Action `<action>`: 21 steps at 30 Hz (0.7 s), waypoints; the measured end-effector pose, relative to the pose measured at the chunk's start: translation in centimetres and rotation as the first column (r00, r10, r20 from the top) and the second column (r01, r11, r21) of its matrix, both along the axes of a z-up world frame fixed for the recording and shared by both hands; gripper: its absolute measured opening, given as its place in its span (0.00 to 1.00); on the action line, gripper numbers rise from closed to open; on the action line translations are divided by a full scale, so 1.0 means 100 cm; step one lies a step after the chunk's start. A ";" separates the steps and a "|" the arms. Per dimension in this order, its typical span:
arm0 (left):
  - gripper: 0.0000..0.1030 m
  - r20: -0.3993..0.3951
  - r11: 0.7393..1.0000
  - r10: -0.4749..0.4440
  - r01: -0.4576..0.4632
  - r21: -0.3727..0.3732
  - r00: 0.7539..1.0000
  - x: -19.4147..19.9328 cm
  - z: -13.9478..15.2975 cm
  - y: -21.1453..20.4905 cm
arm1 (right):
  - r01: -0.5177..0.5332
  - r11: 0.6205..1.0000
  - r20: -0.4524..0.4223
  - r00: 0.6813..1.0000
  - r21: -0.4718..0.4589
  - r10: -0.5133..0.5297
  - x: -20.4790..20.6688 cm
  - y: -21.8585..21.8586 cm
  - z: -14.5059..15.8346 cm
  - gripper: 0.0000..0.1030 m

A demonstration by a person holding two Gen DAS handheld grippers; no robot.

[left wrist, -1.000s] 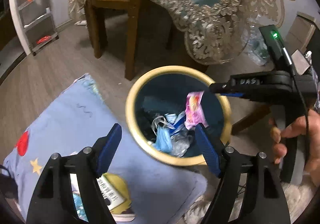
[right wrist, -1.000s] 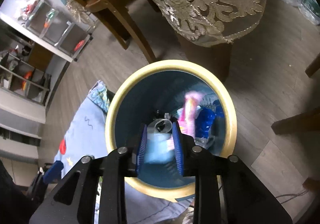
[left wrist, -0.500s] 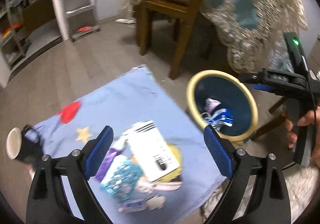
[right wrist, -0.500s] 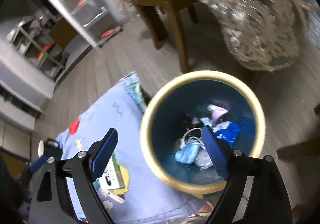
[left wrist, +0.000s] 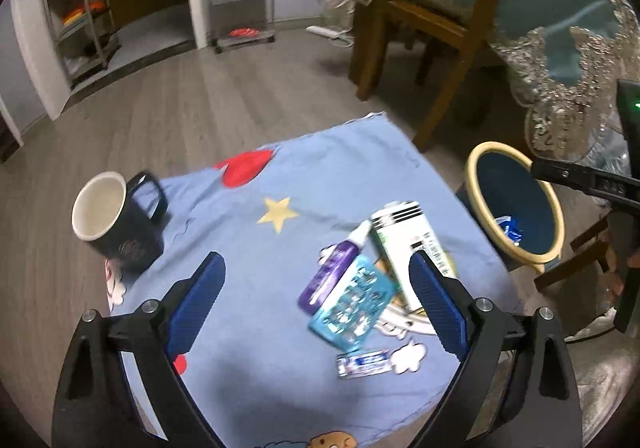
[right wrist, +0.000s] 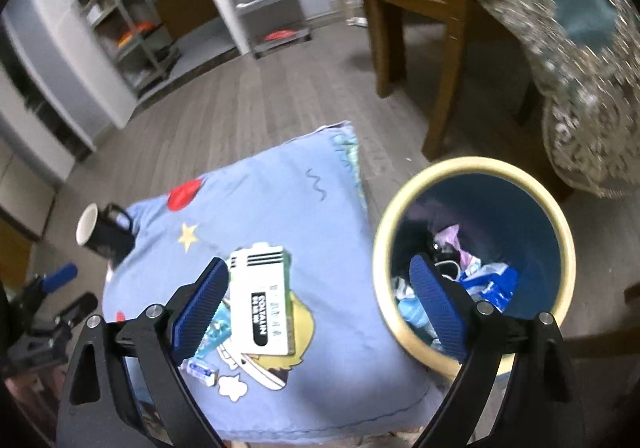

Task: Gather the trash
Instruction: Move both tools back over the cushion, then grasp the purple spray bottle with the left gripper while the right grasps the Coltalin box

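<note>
Black mug point(left wrist: 116, 224) is standing upright at the blue cloth's point(left wrist: 248, 332) left edge, prob. not trash. Left hand-held gripper point(left wrist: 316, 302) is hanging w/ jaws apart, empty, over purple tube point(left wrist: 332, 272), teal pack point(left wrist: 352, 306) & white carton point(right wrist: 262, 300) reading "COLTALIN". Right hand-held gripper point(right wrist: 318, 306) jaws are opening, empty, beside yellow-rimmed bin point(right wrist: 564, 232) holding wrappers.

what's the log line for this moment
left tongs: open, empty | right tongs: opening, empty | bin: holds trash | on cloth: box, tube, pack, wrapper
</note>
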State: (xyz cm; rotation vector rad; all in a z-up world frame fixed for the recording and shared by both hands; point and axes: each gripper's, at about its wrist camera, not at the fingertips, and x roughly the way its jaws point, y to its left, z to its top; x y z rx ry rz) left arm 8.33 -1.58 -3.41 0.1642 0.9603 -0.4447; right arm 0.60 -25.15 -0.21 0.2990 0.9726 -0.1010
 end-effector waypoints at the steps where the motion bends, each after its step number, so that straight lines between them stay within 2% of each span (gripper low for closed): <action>1: 0.89 -0.005 1.000 0.005 -0.005 0.004 1.000 0.002 -0.003 0.002 | -0.016 1.000 -0.003 1.000 -0.013 0.016 0.002 0.007 -0.001 0.89; 5: 0.89 -0.020 1.000 0.023 -0.022 0.013 1.000 0.010 -0.014 0.013 | -0.086 0.995 -0.026 0.996 -0.054 0.084 0.010 0.032 -0.010 0.89; 9: 0.89 -0.036 0.999 0.025 -0.024 0.043 0.999 0.017 -0.027 0.016 | -0.119 0.992 -0.039 0.992 -0.042 0.117 0.018 0.042 -0.020 0.90; 21: 0.89 -0.125 0.986 -0.077 0.094 0.138 0.989 0.021 -0.073 -0.009 | -0.236 0.971 -0.205 0.952 -0.030 0.225 0.040 0.067 -0.081 0.90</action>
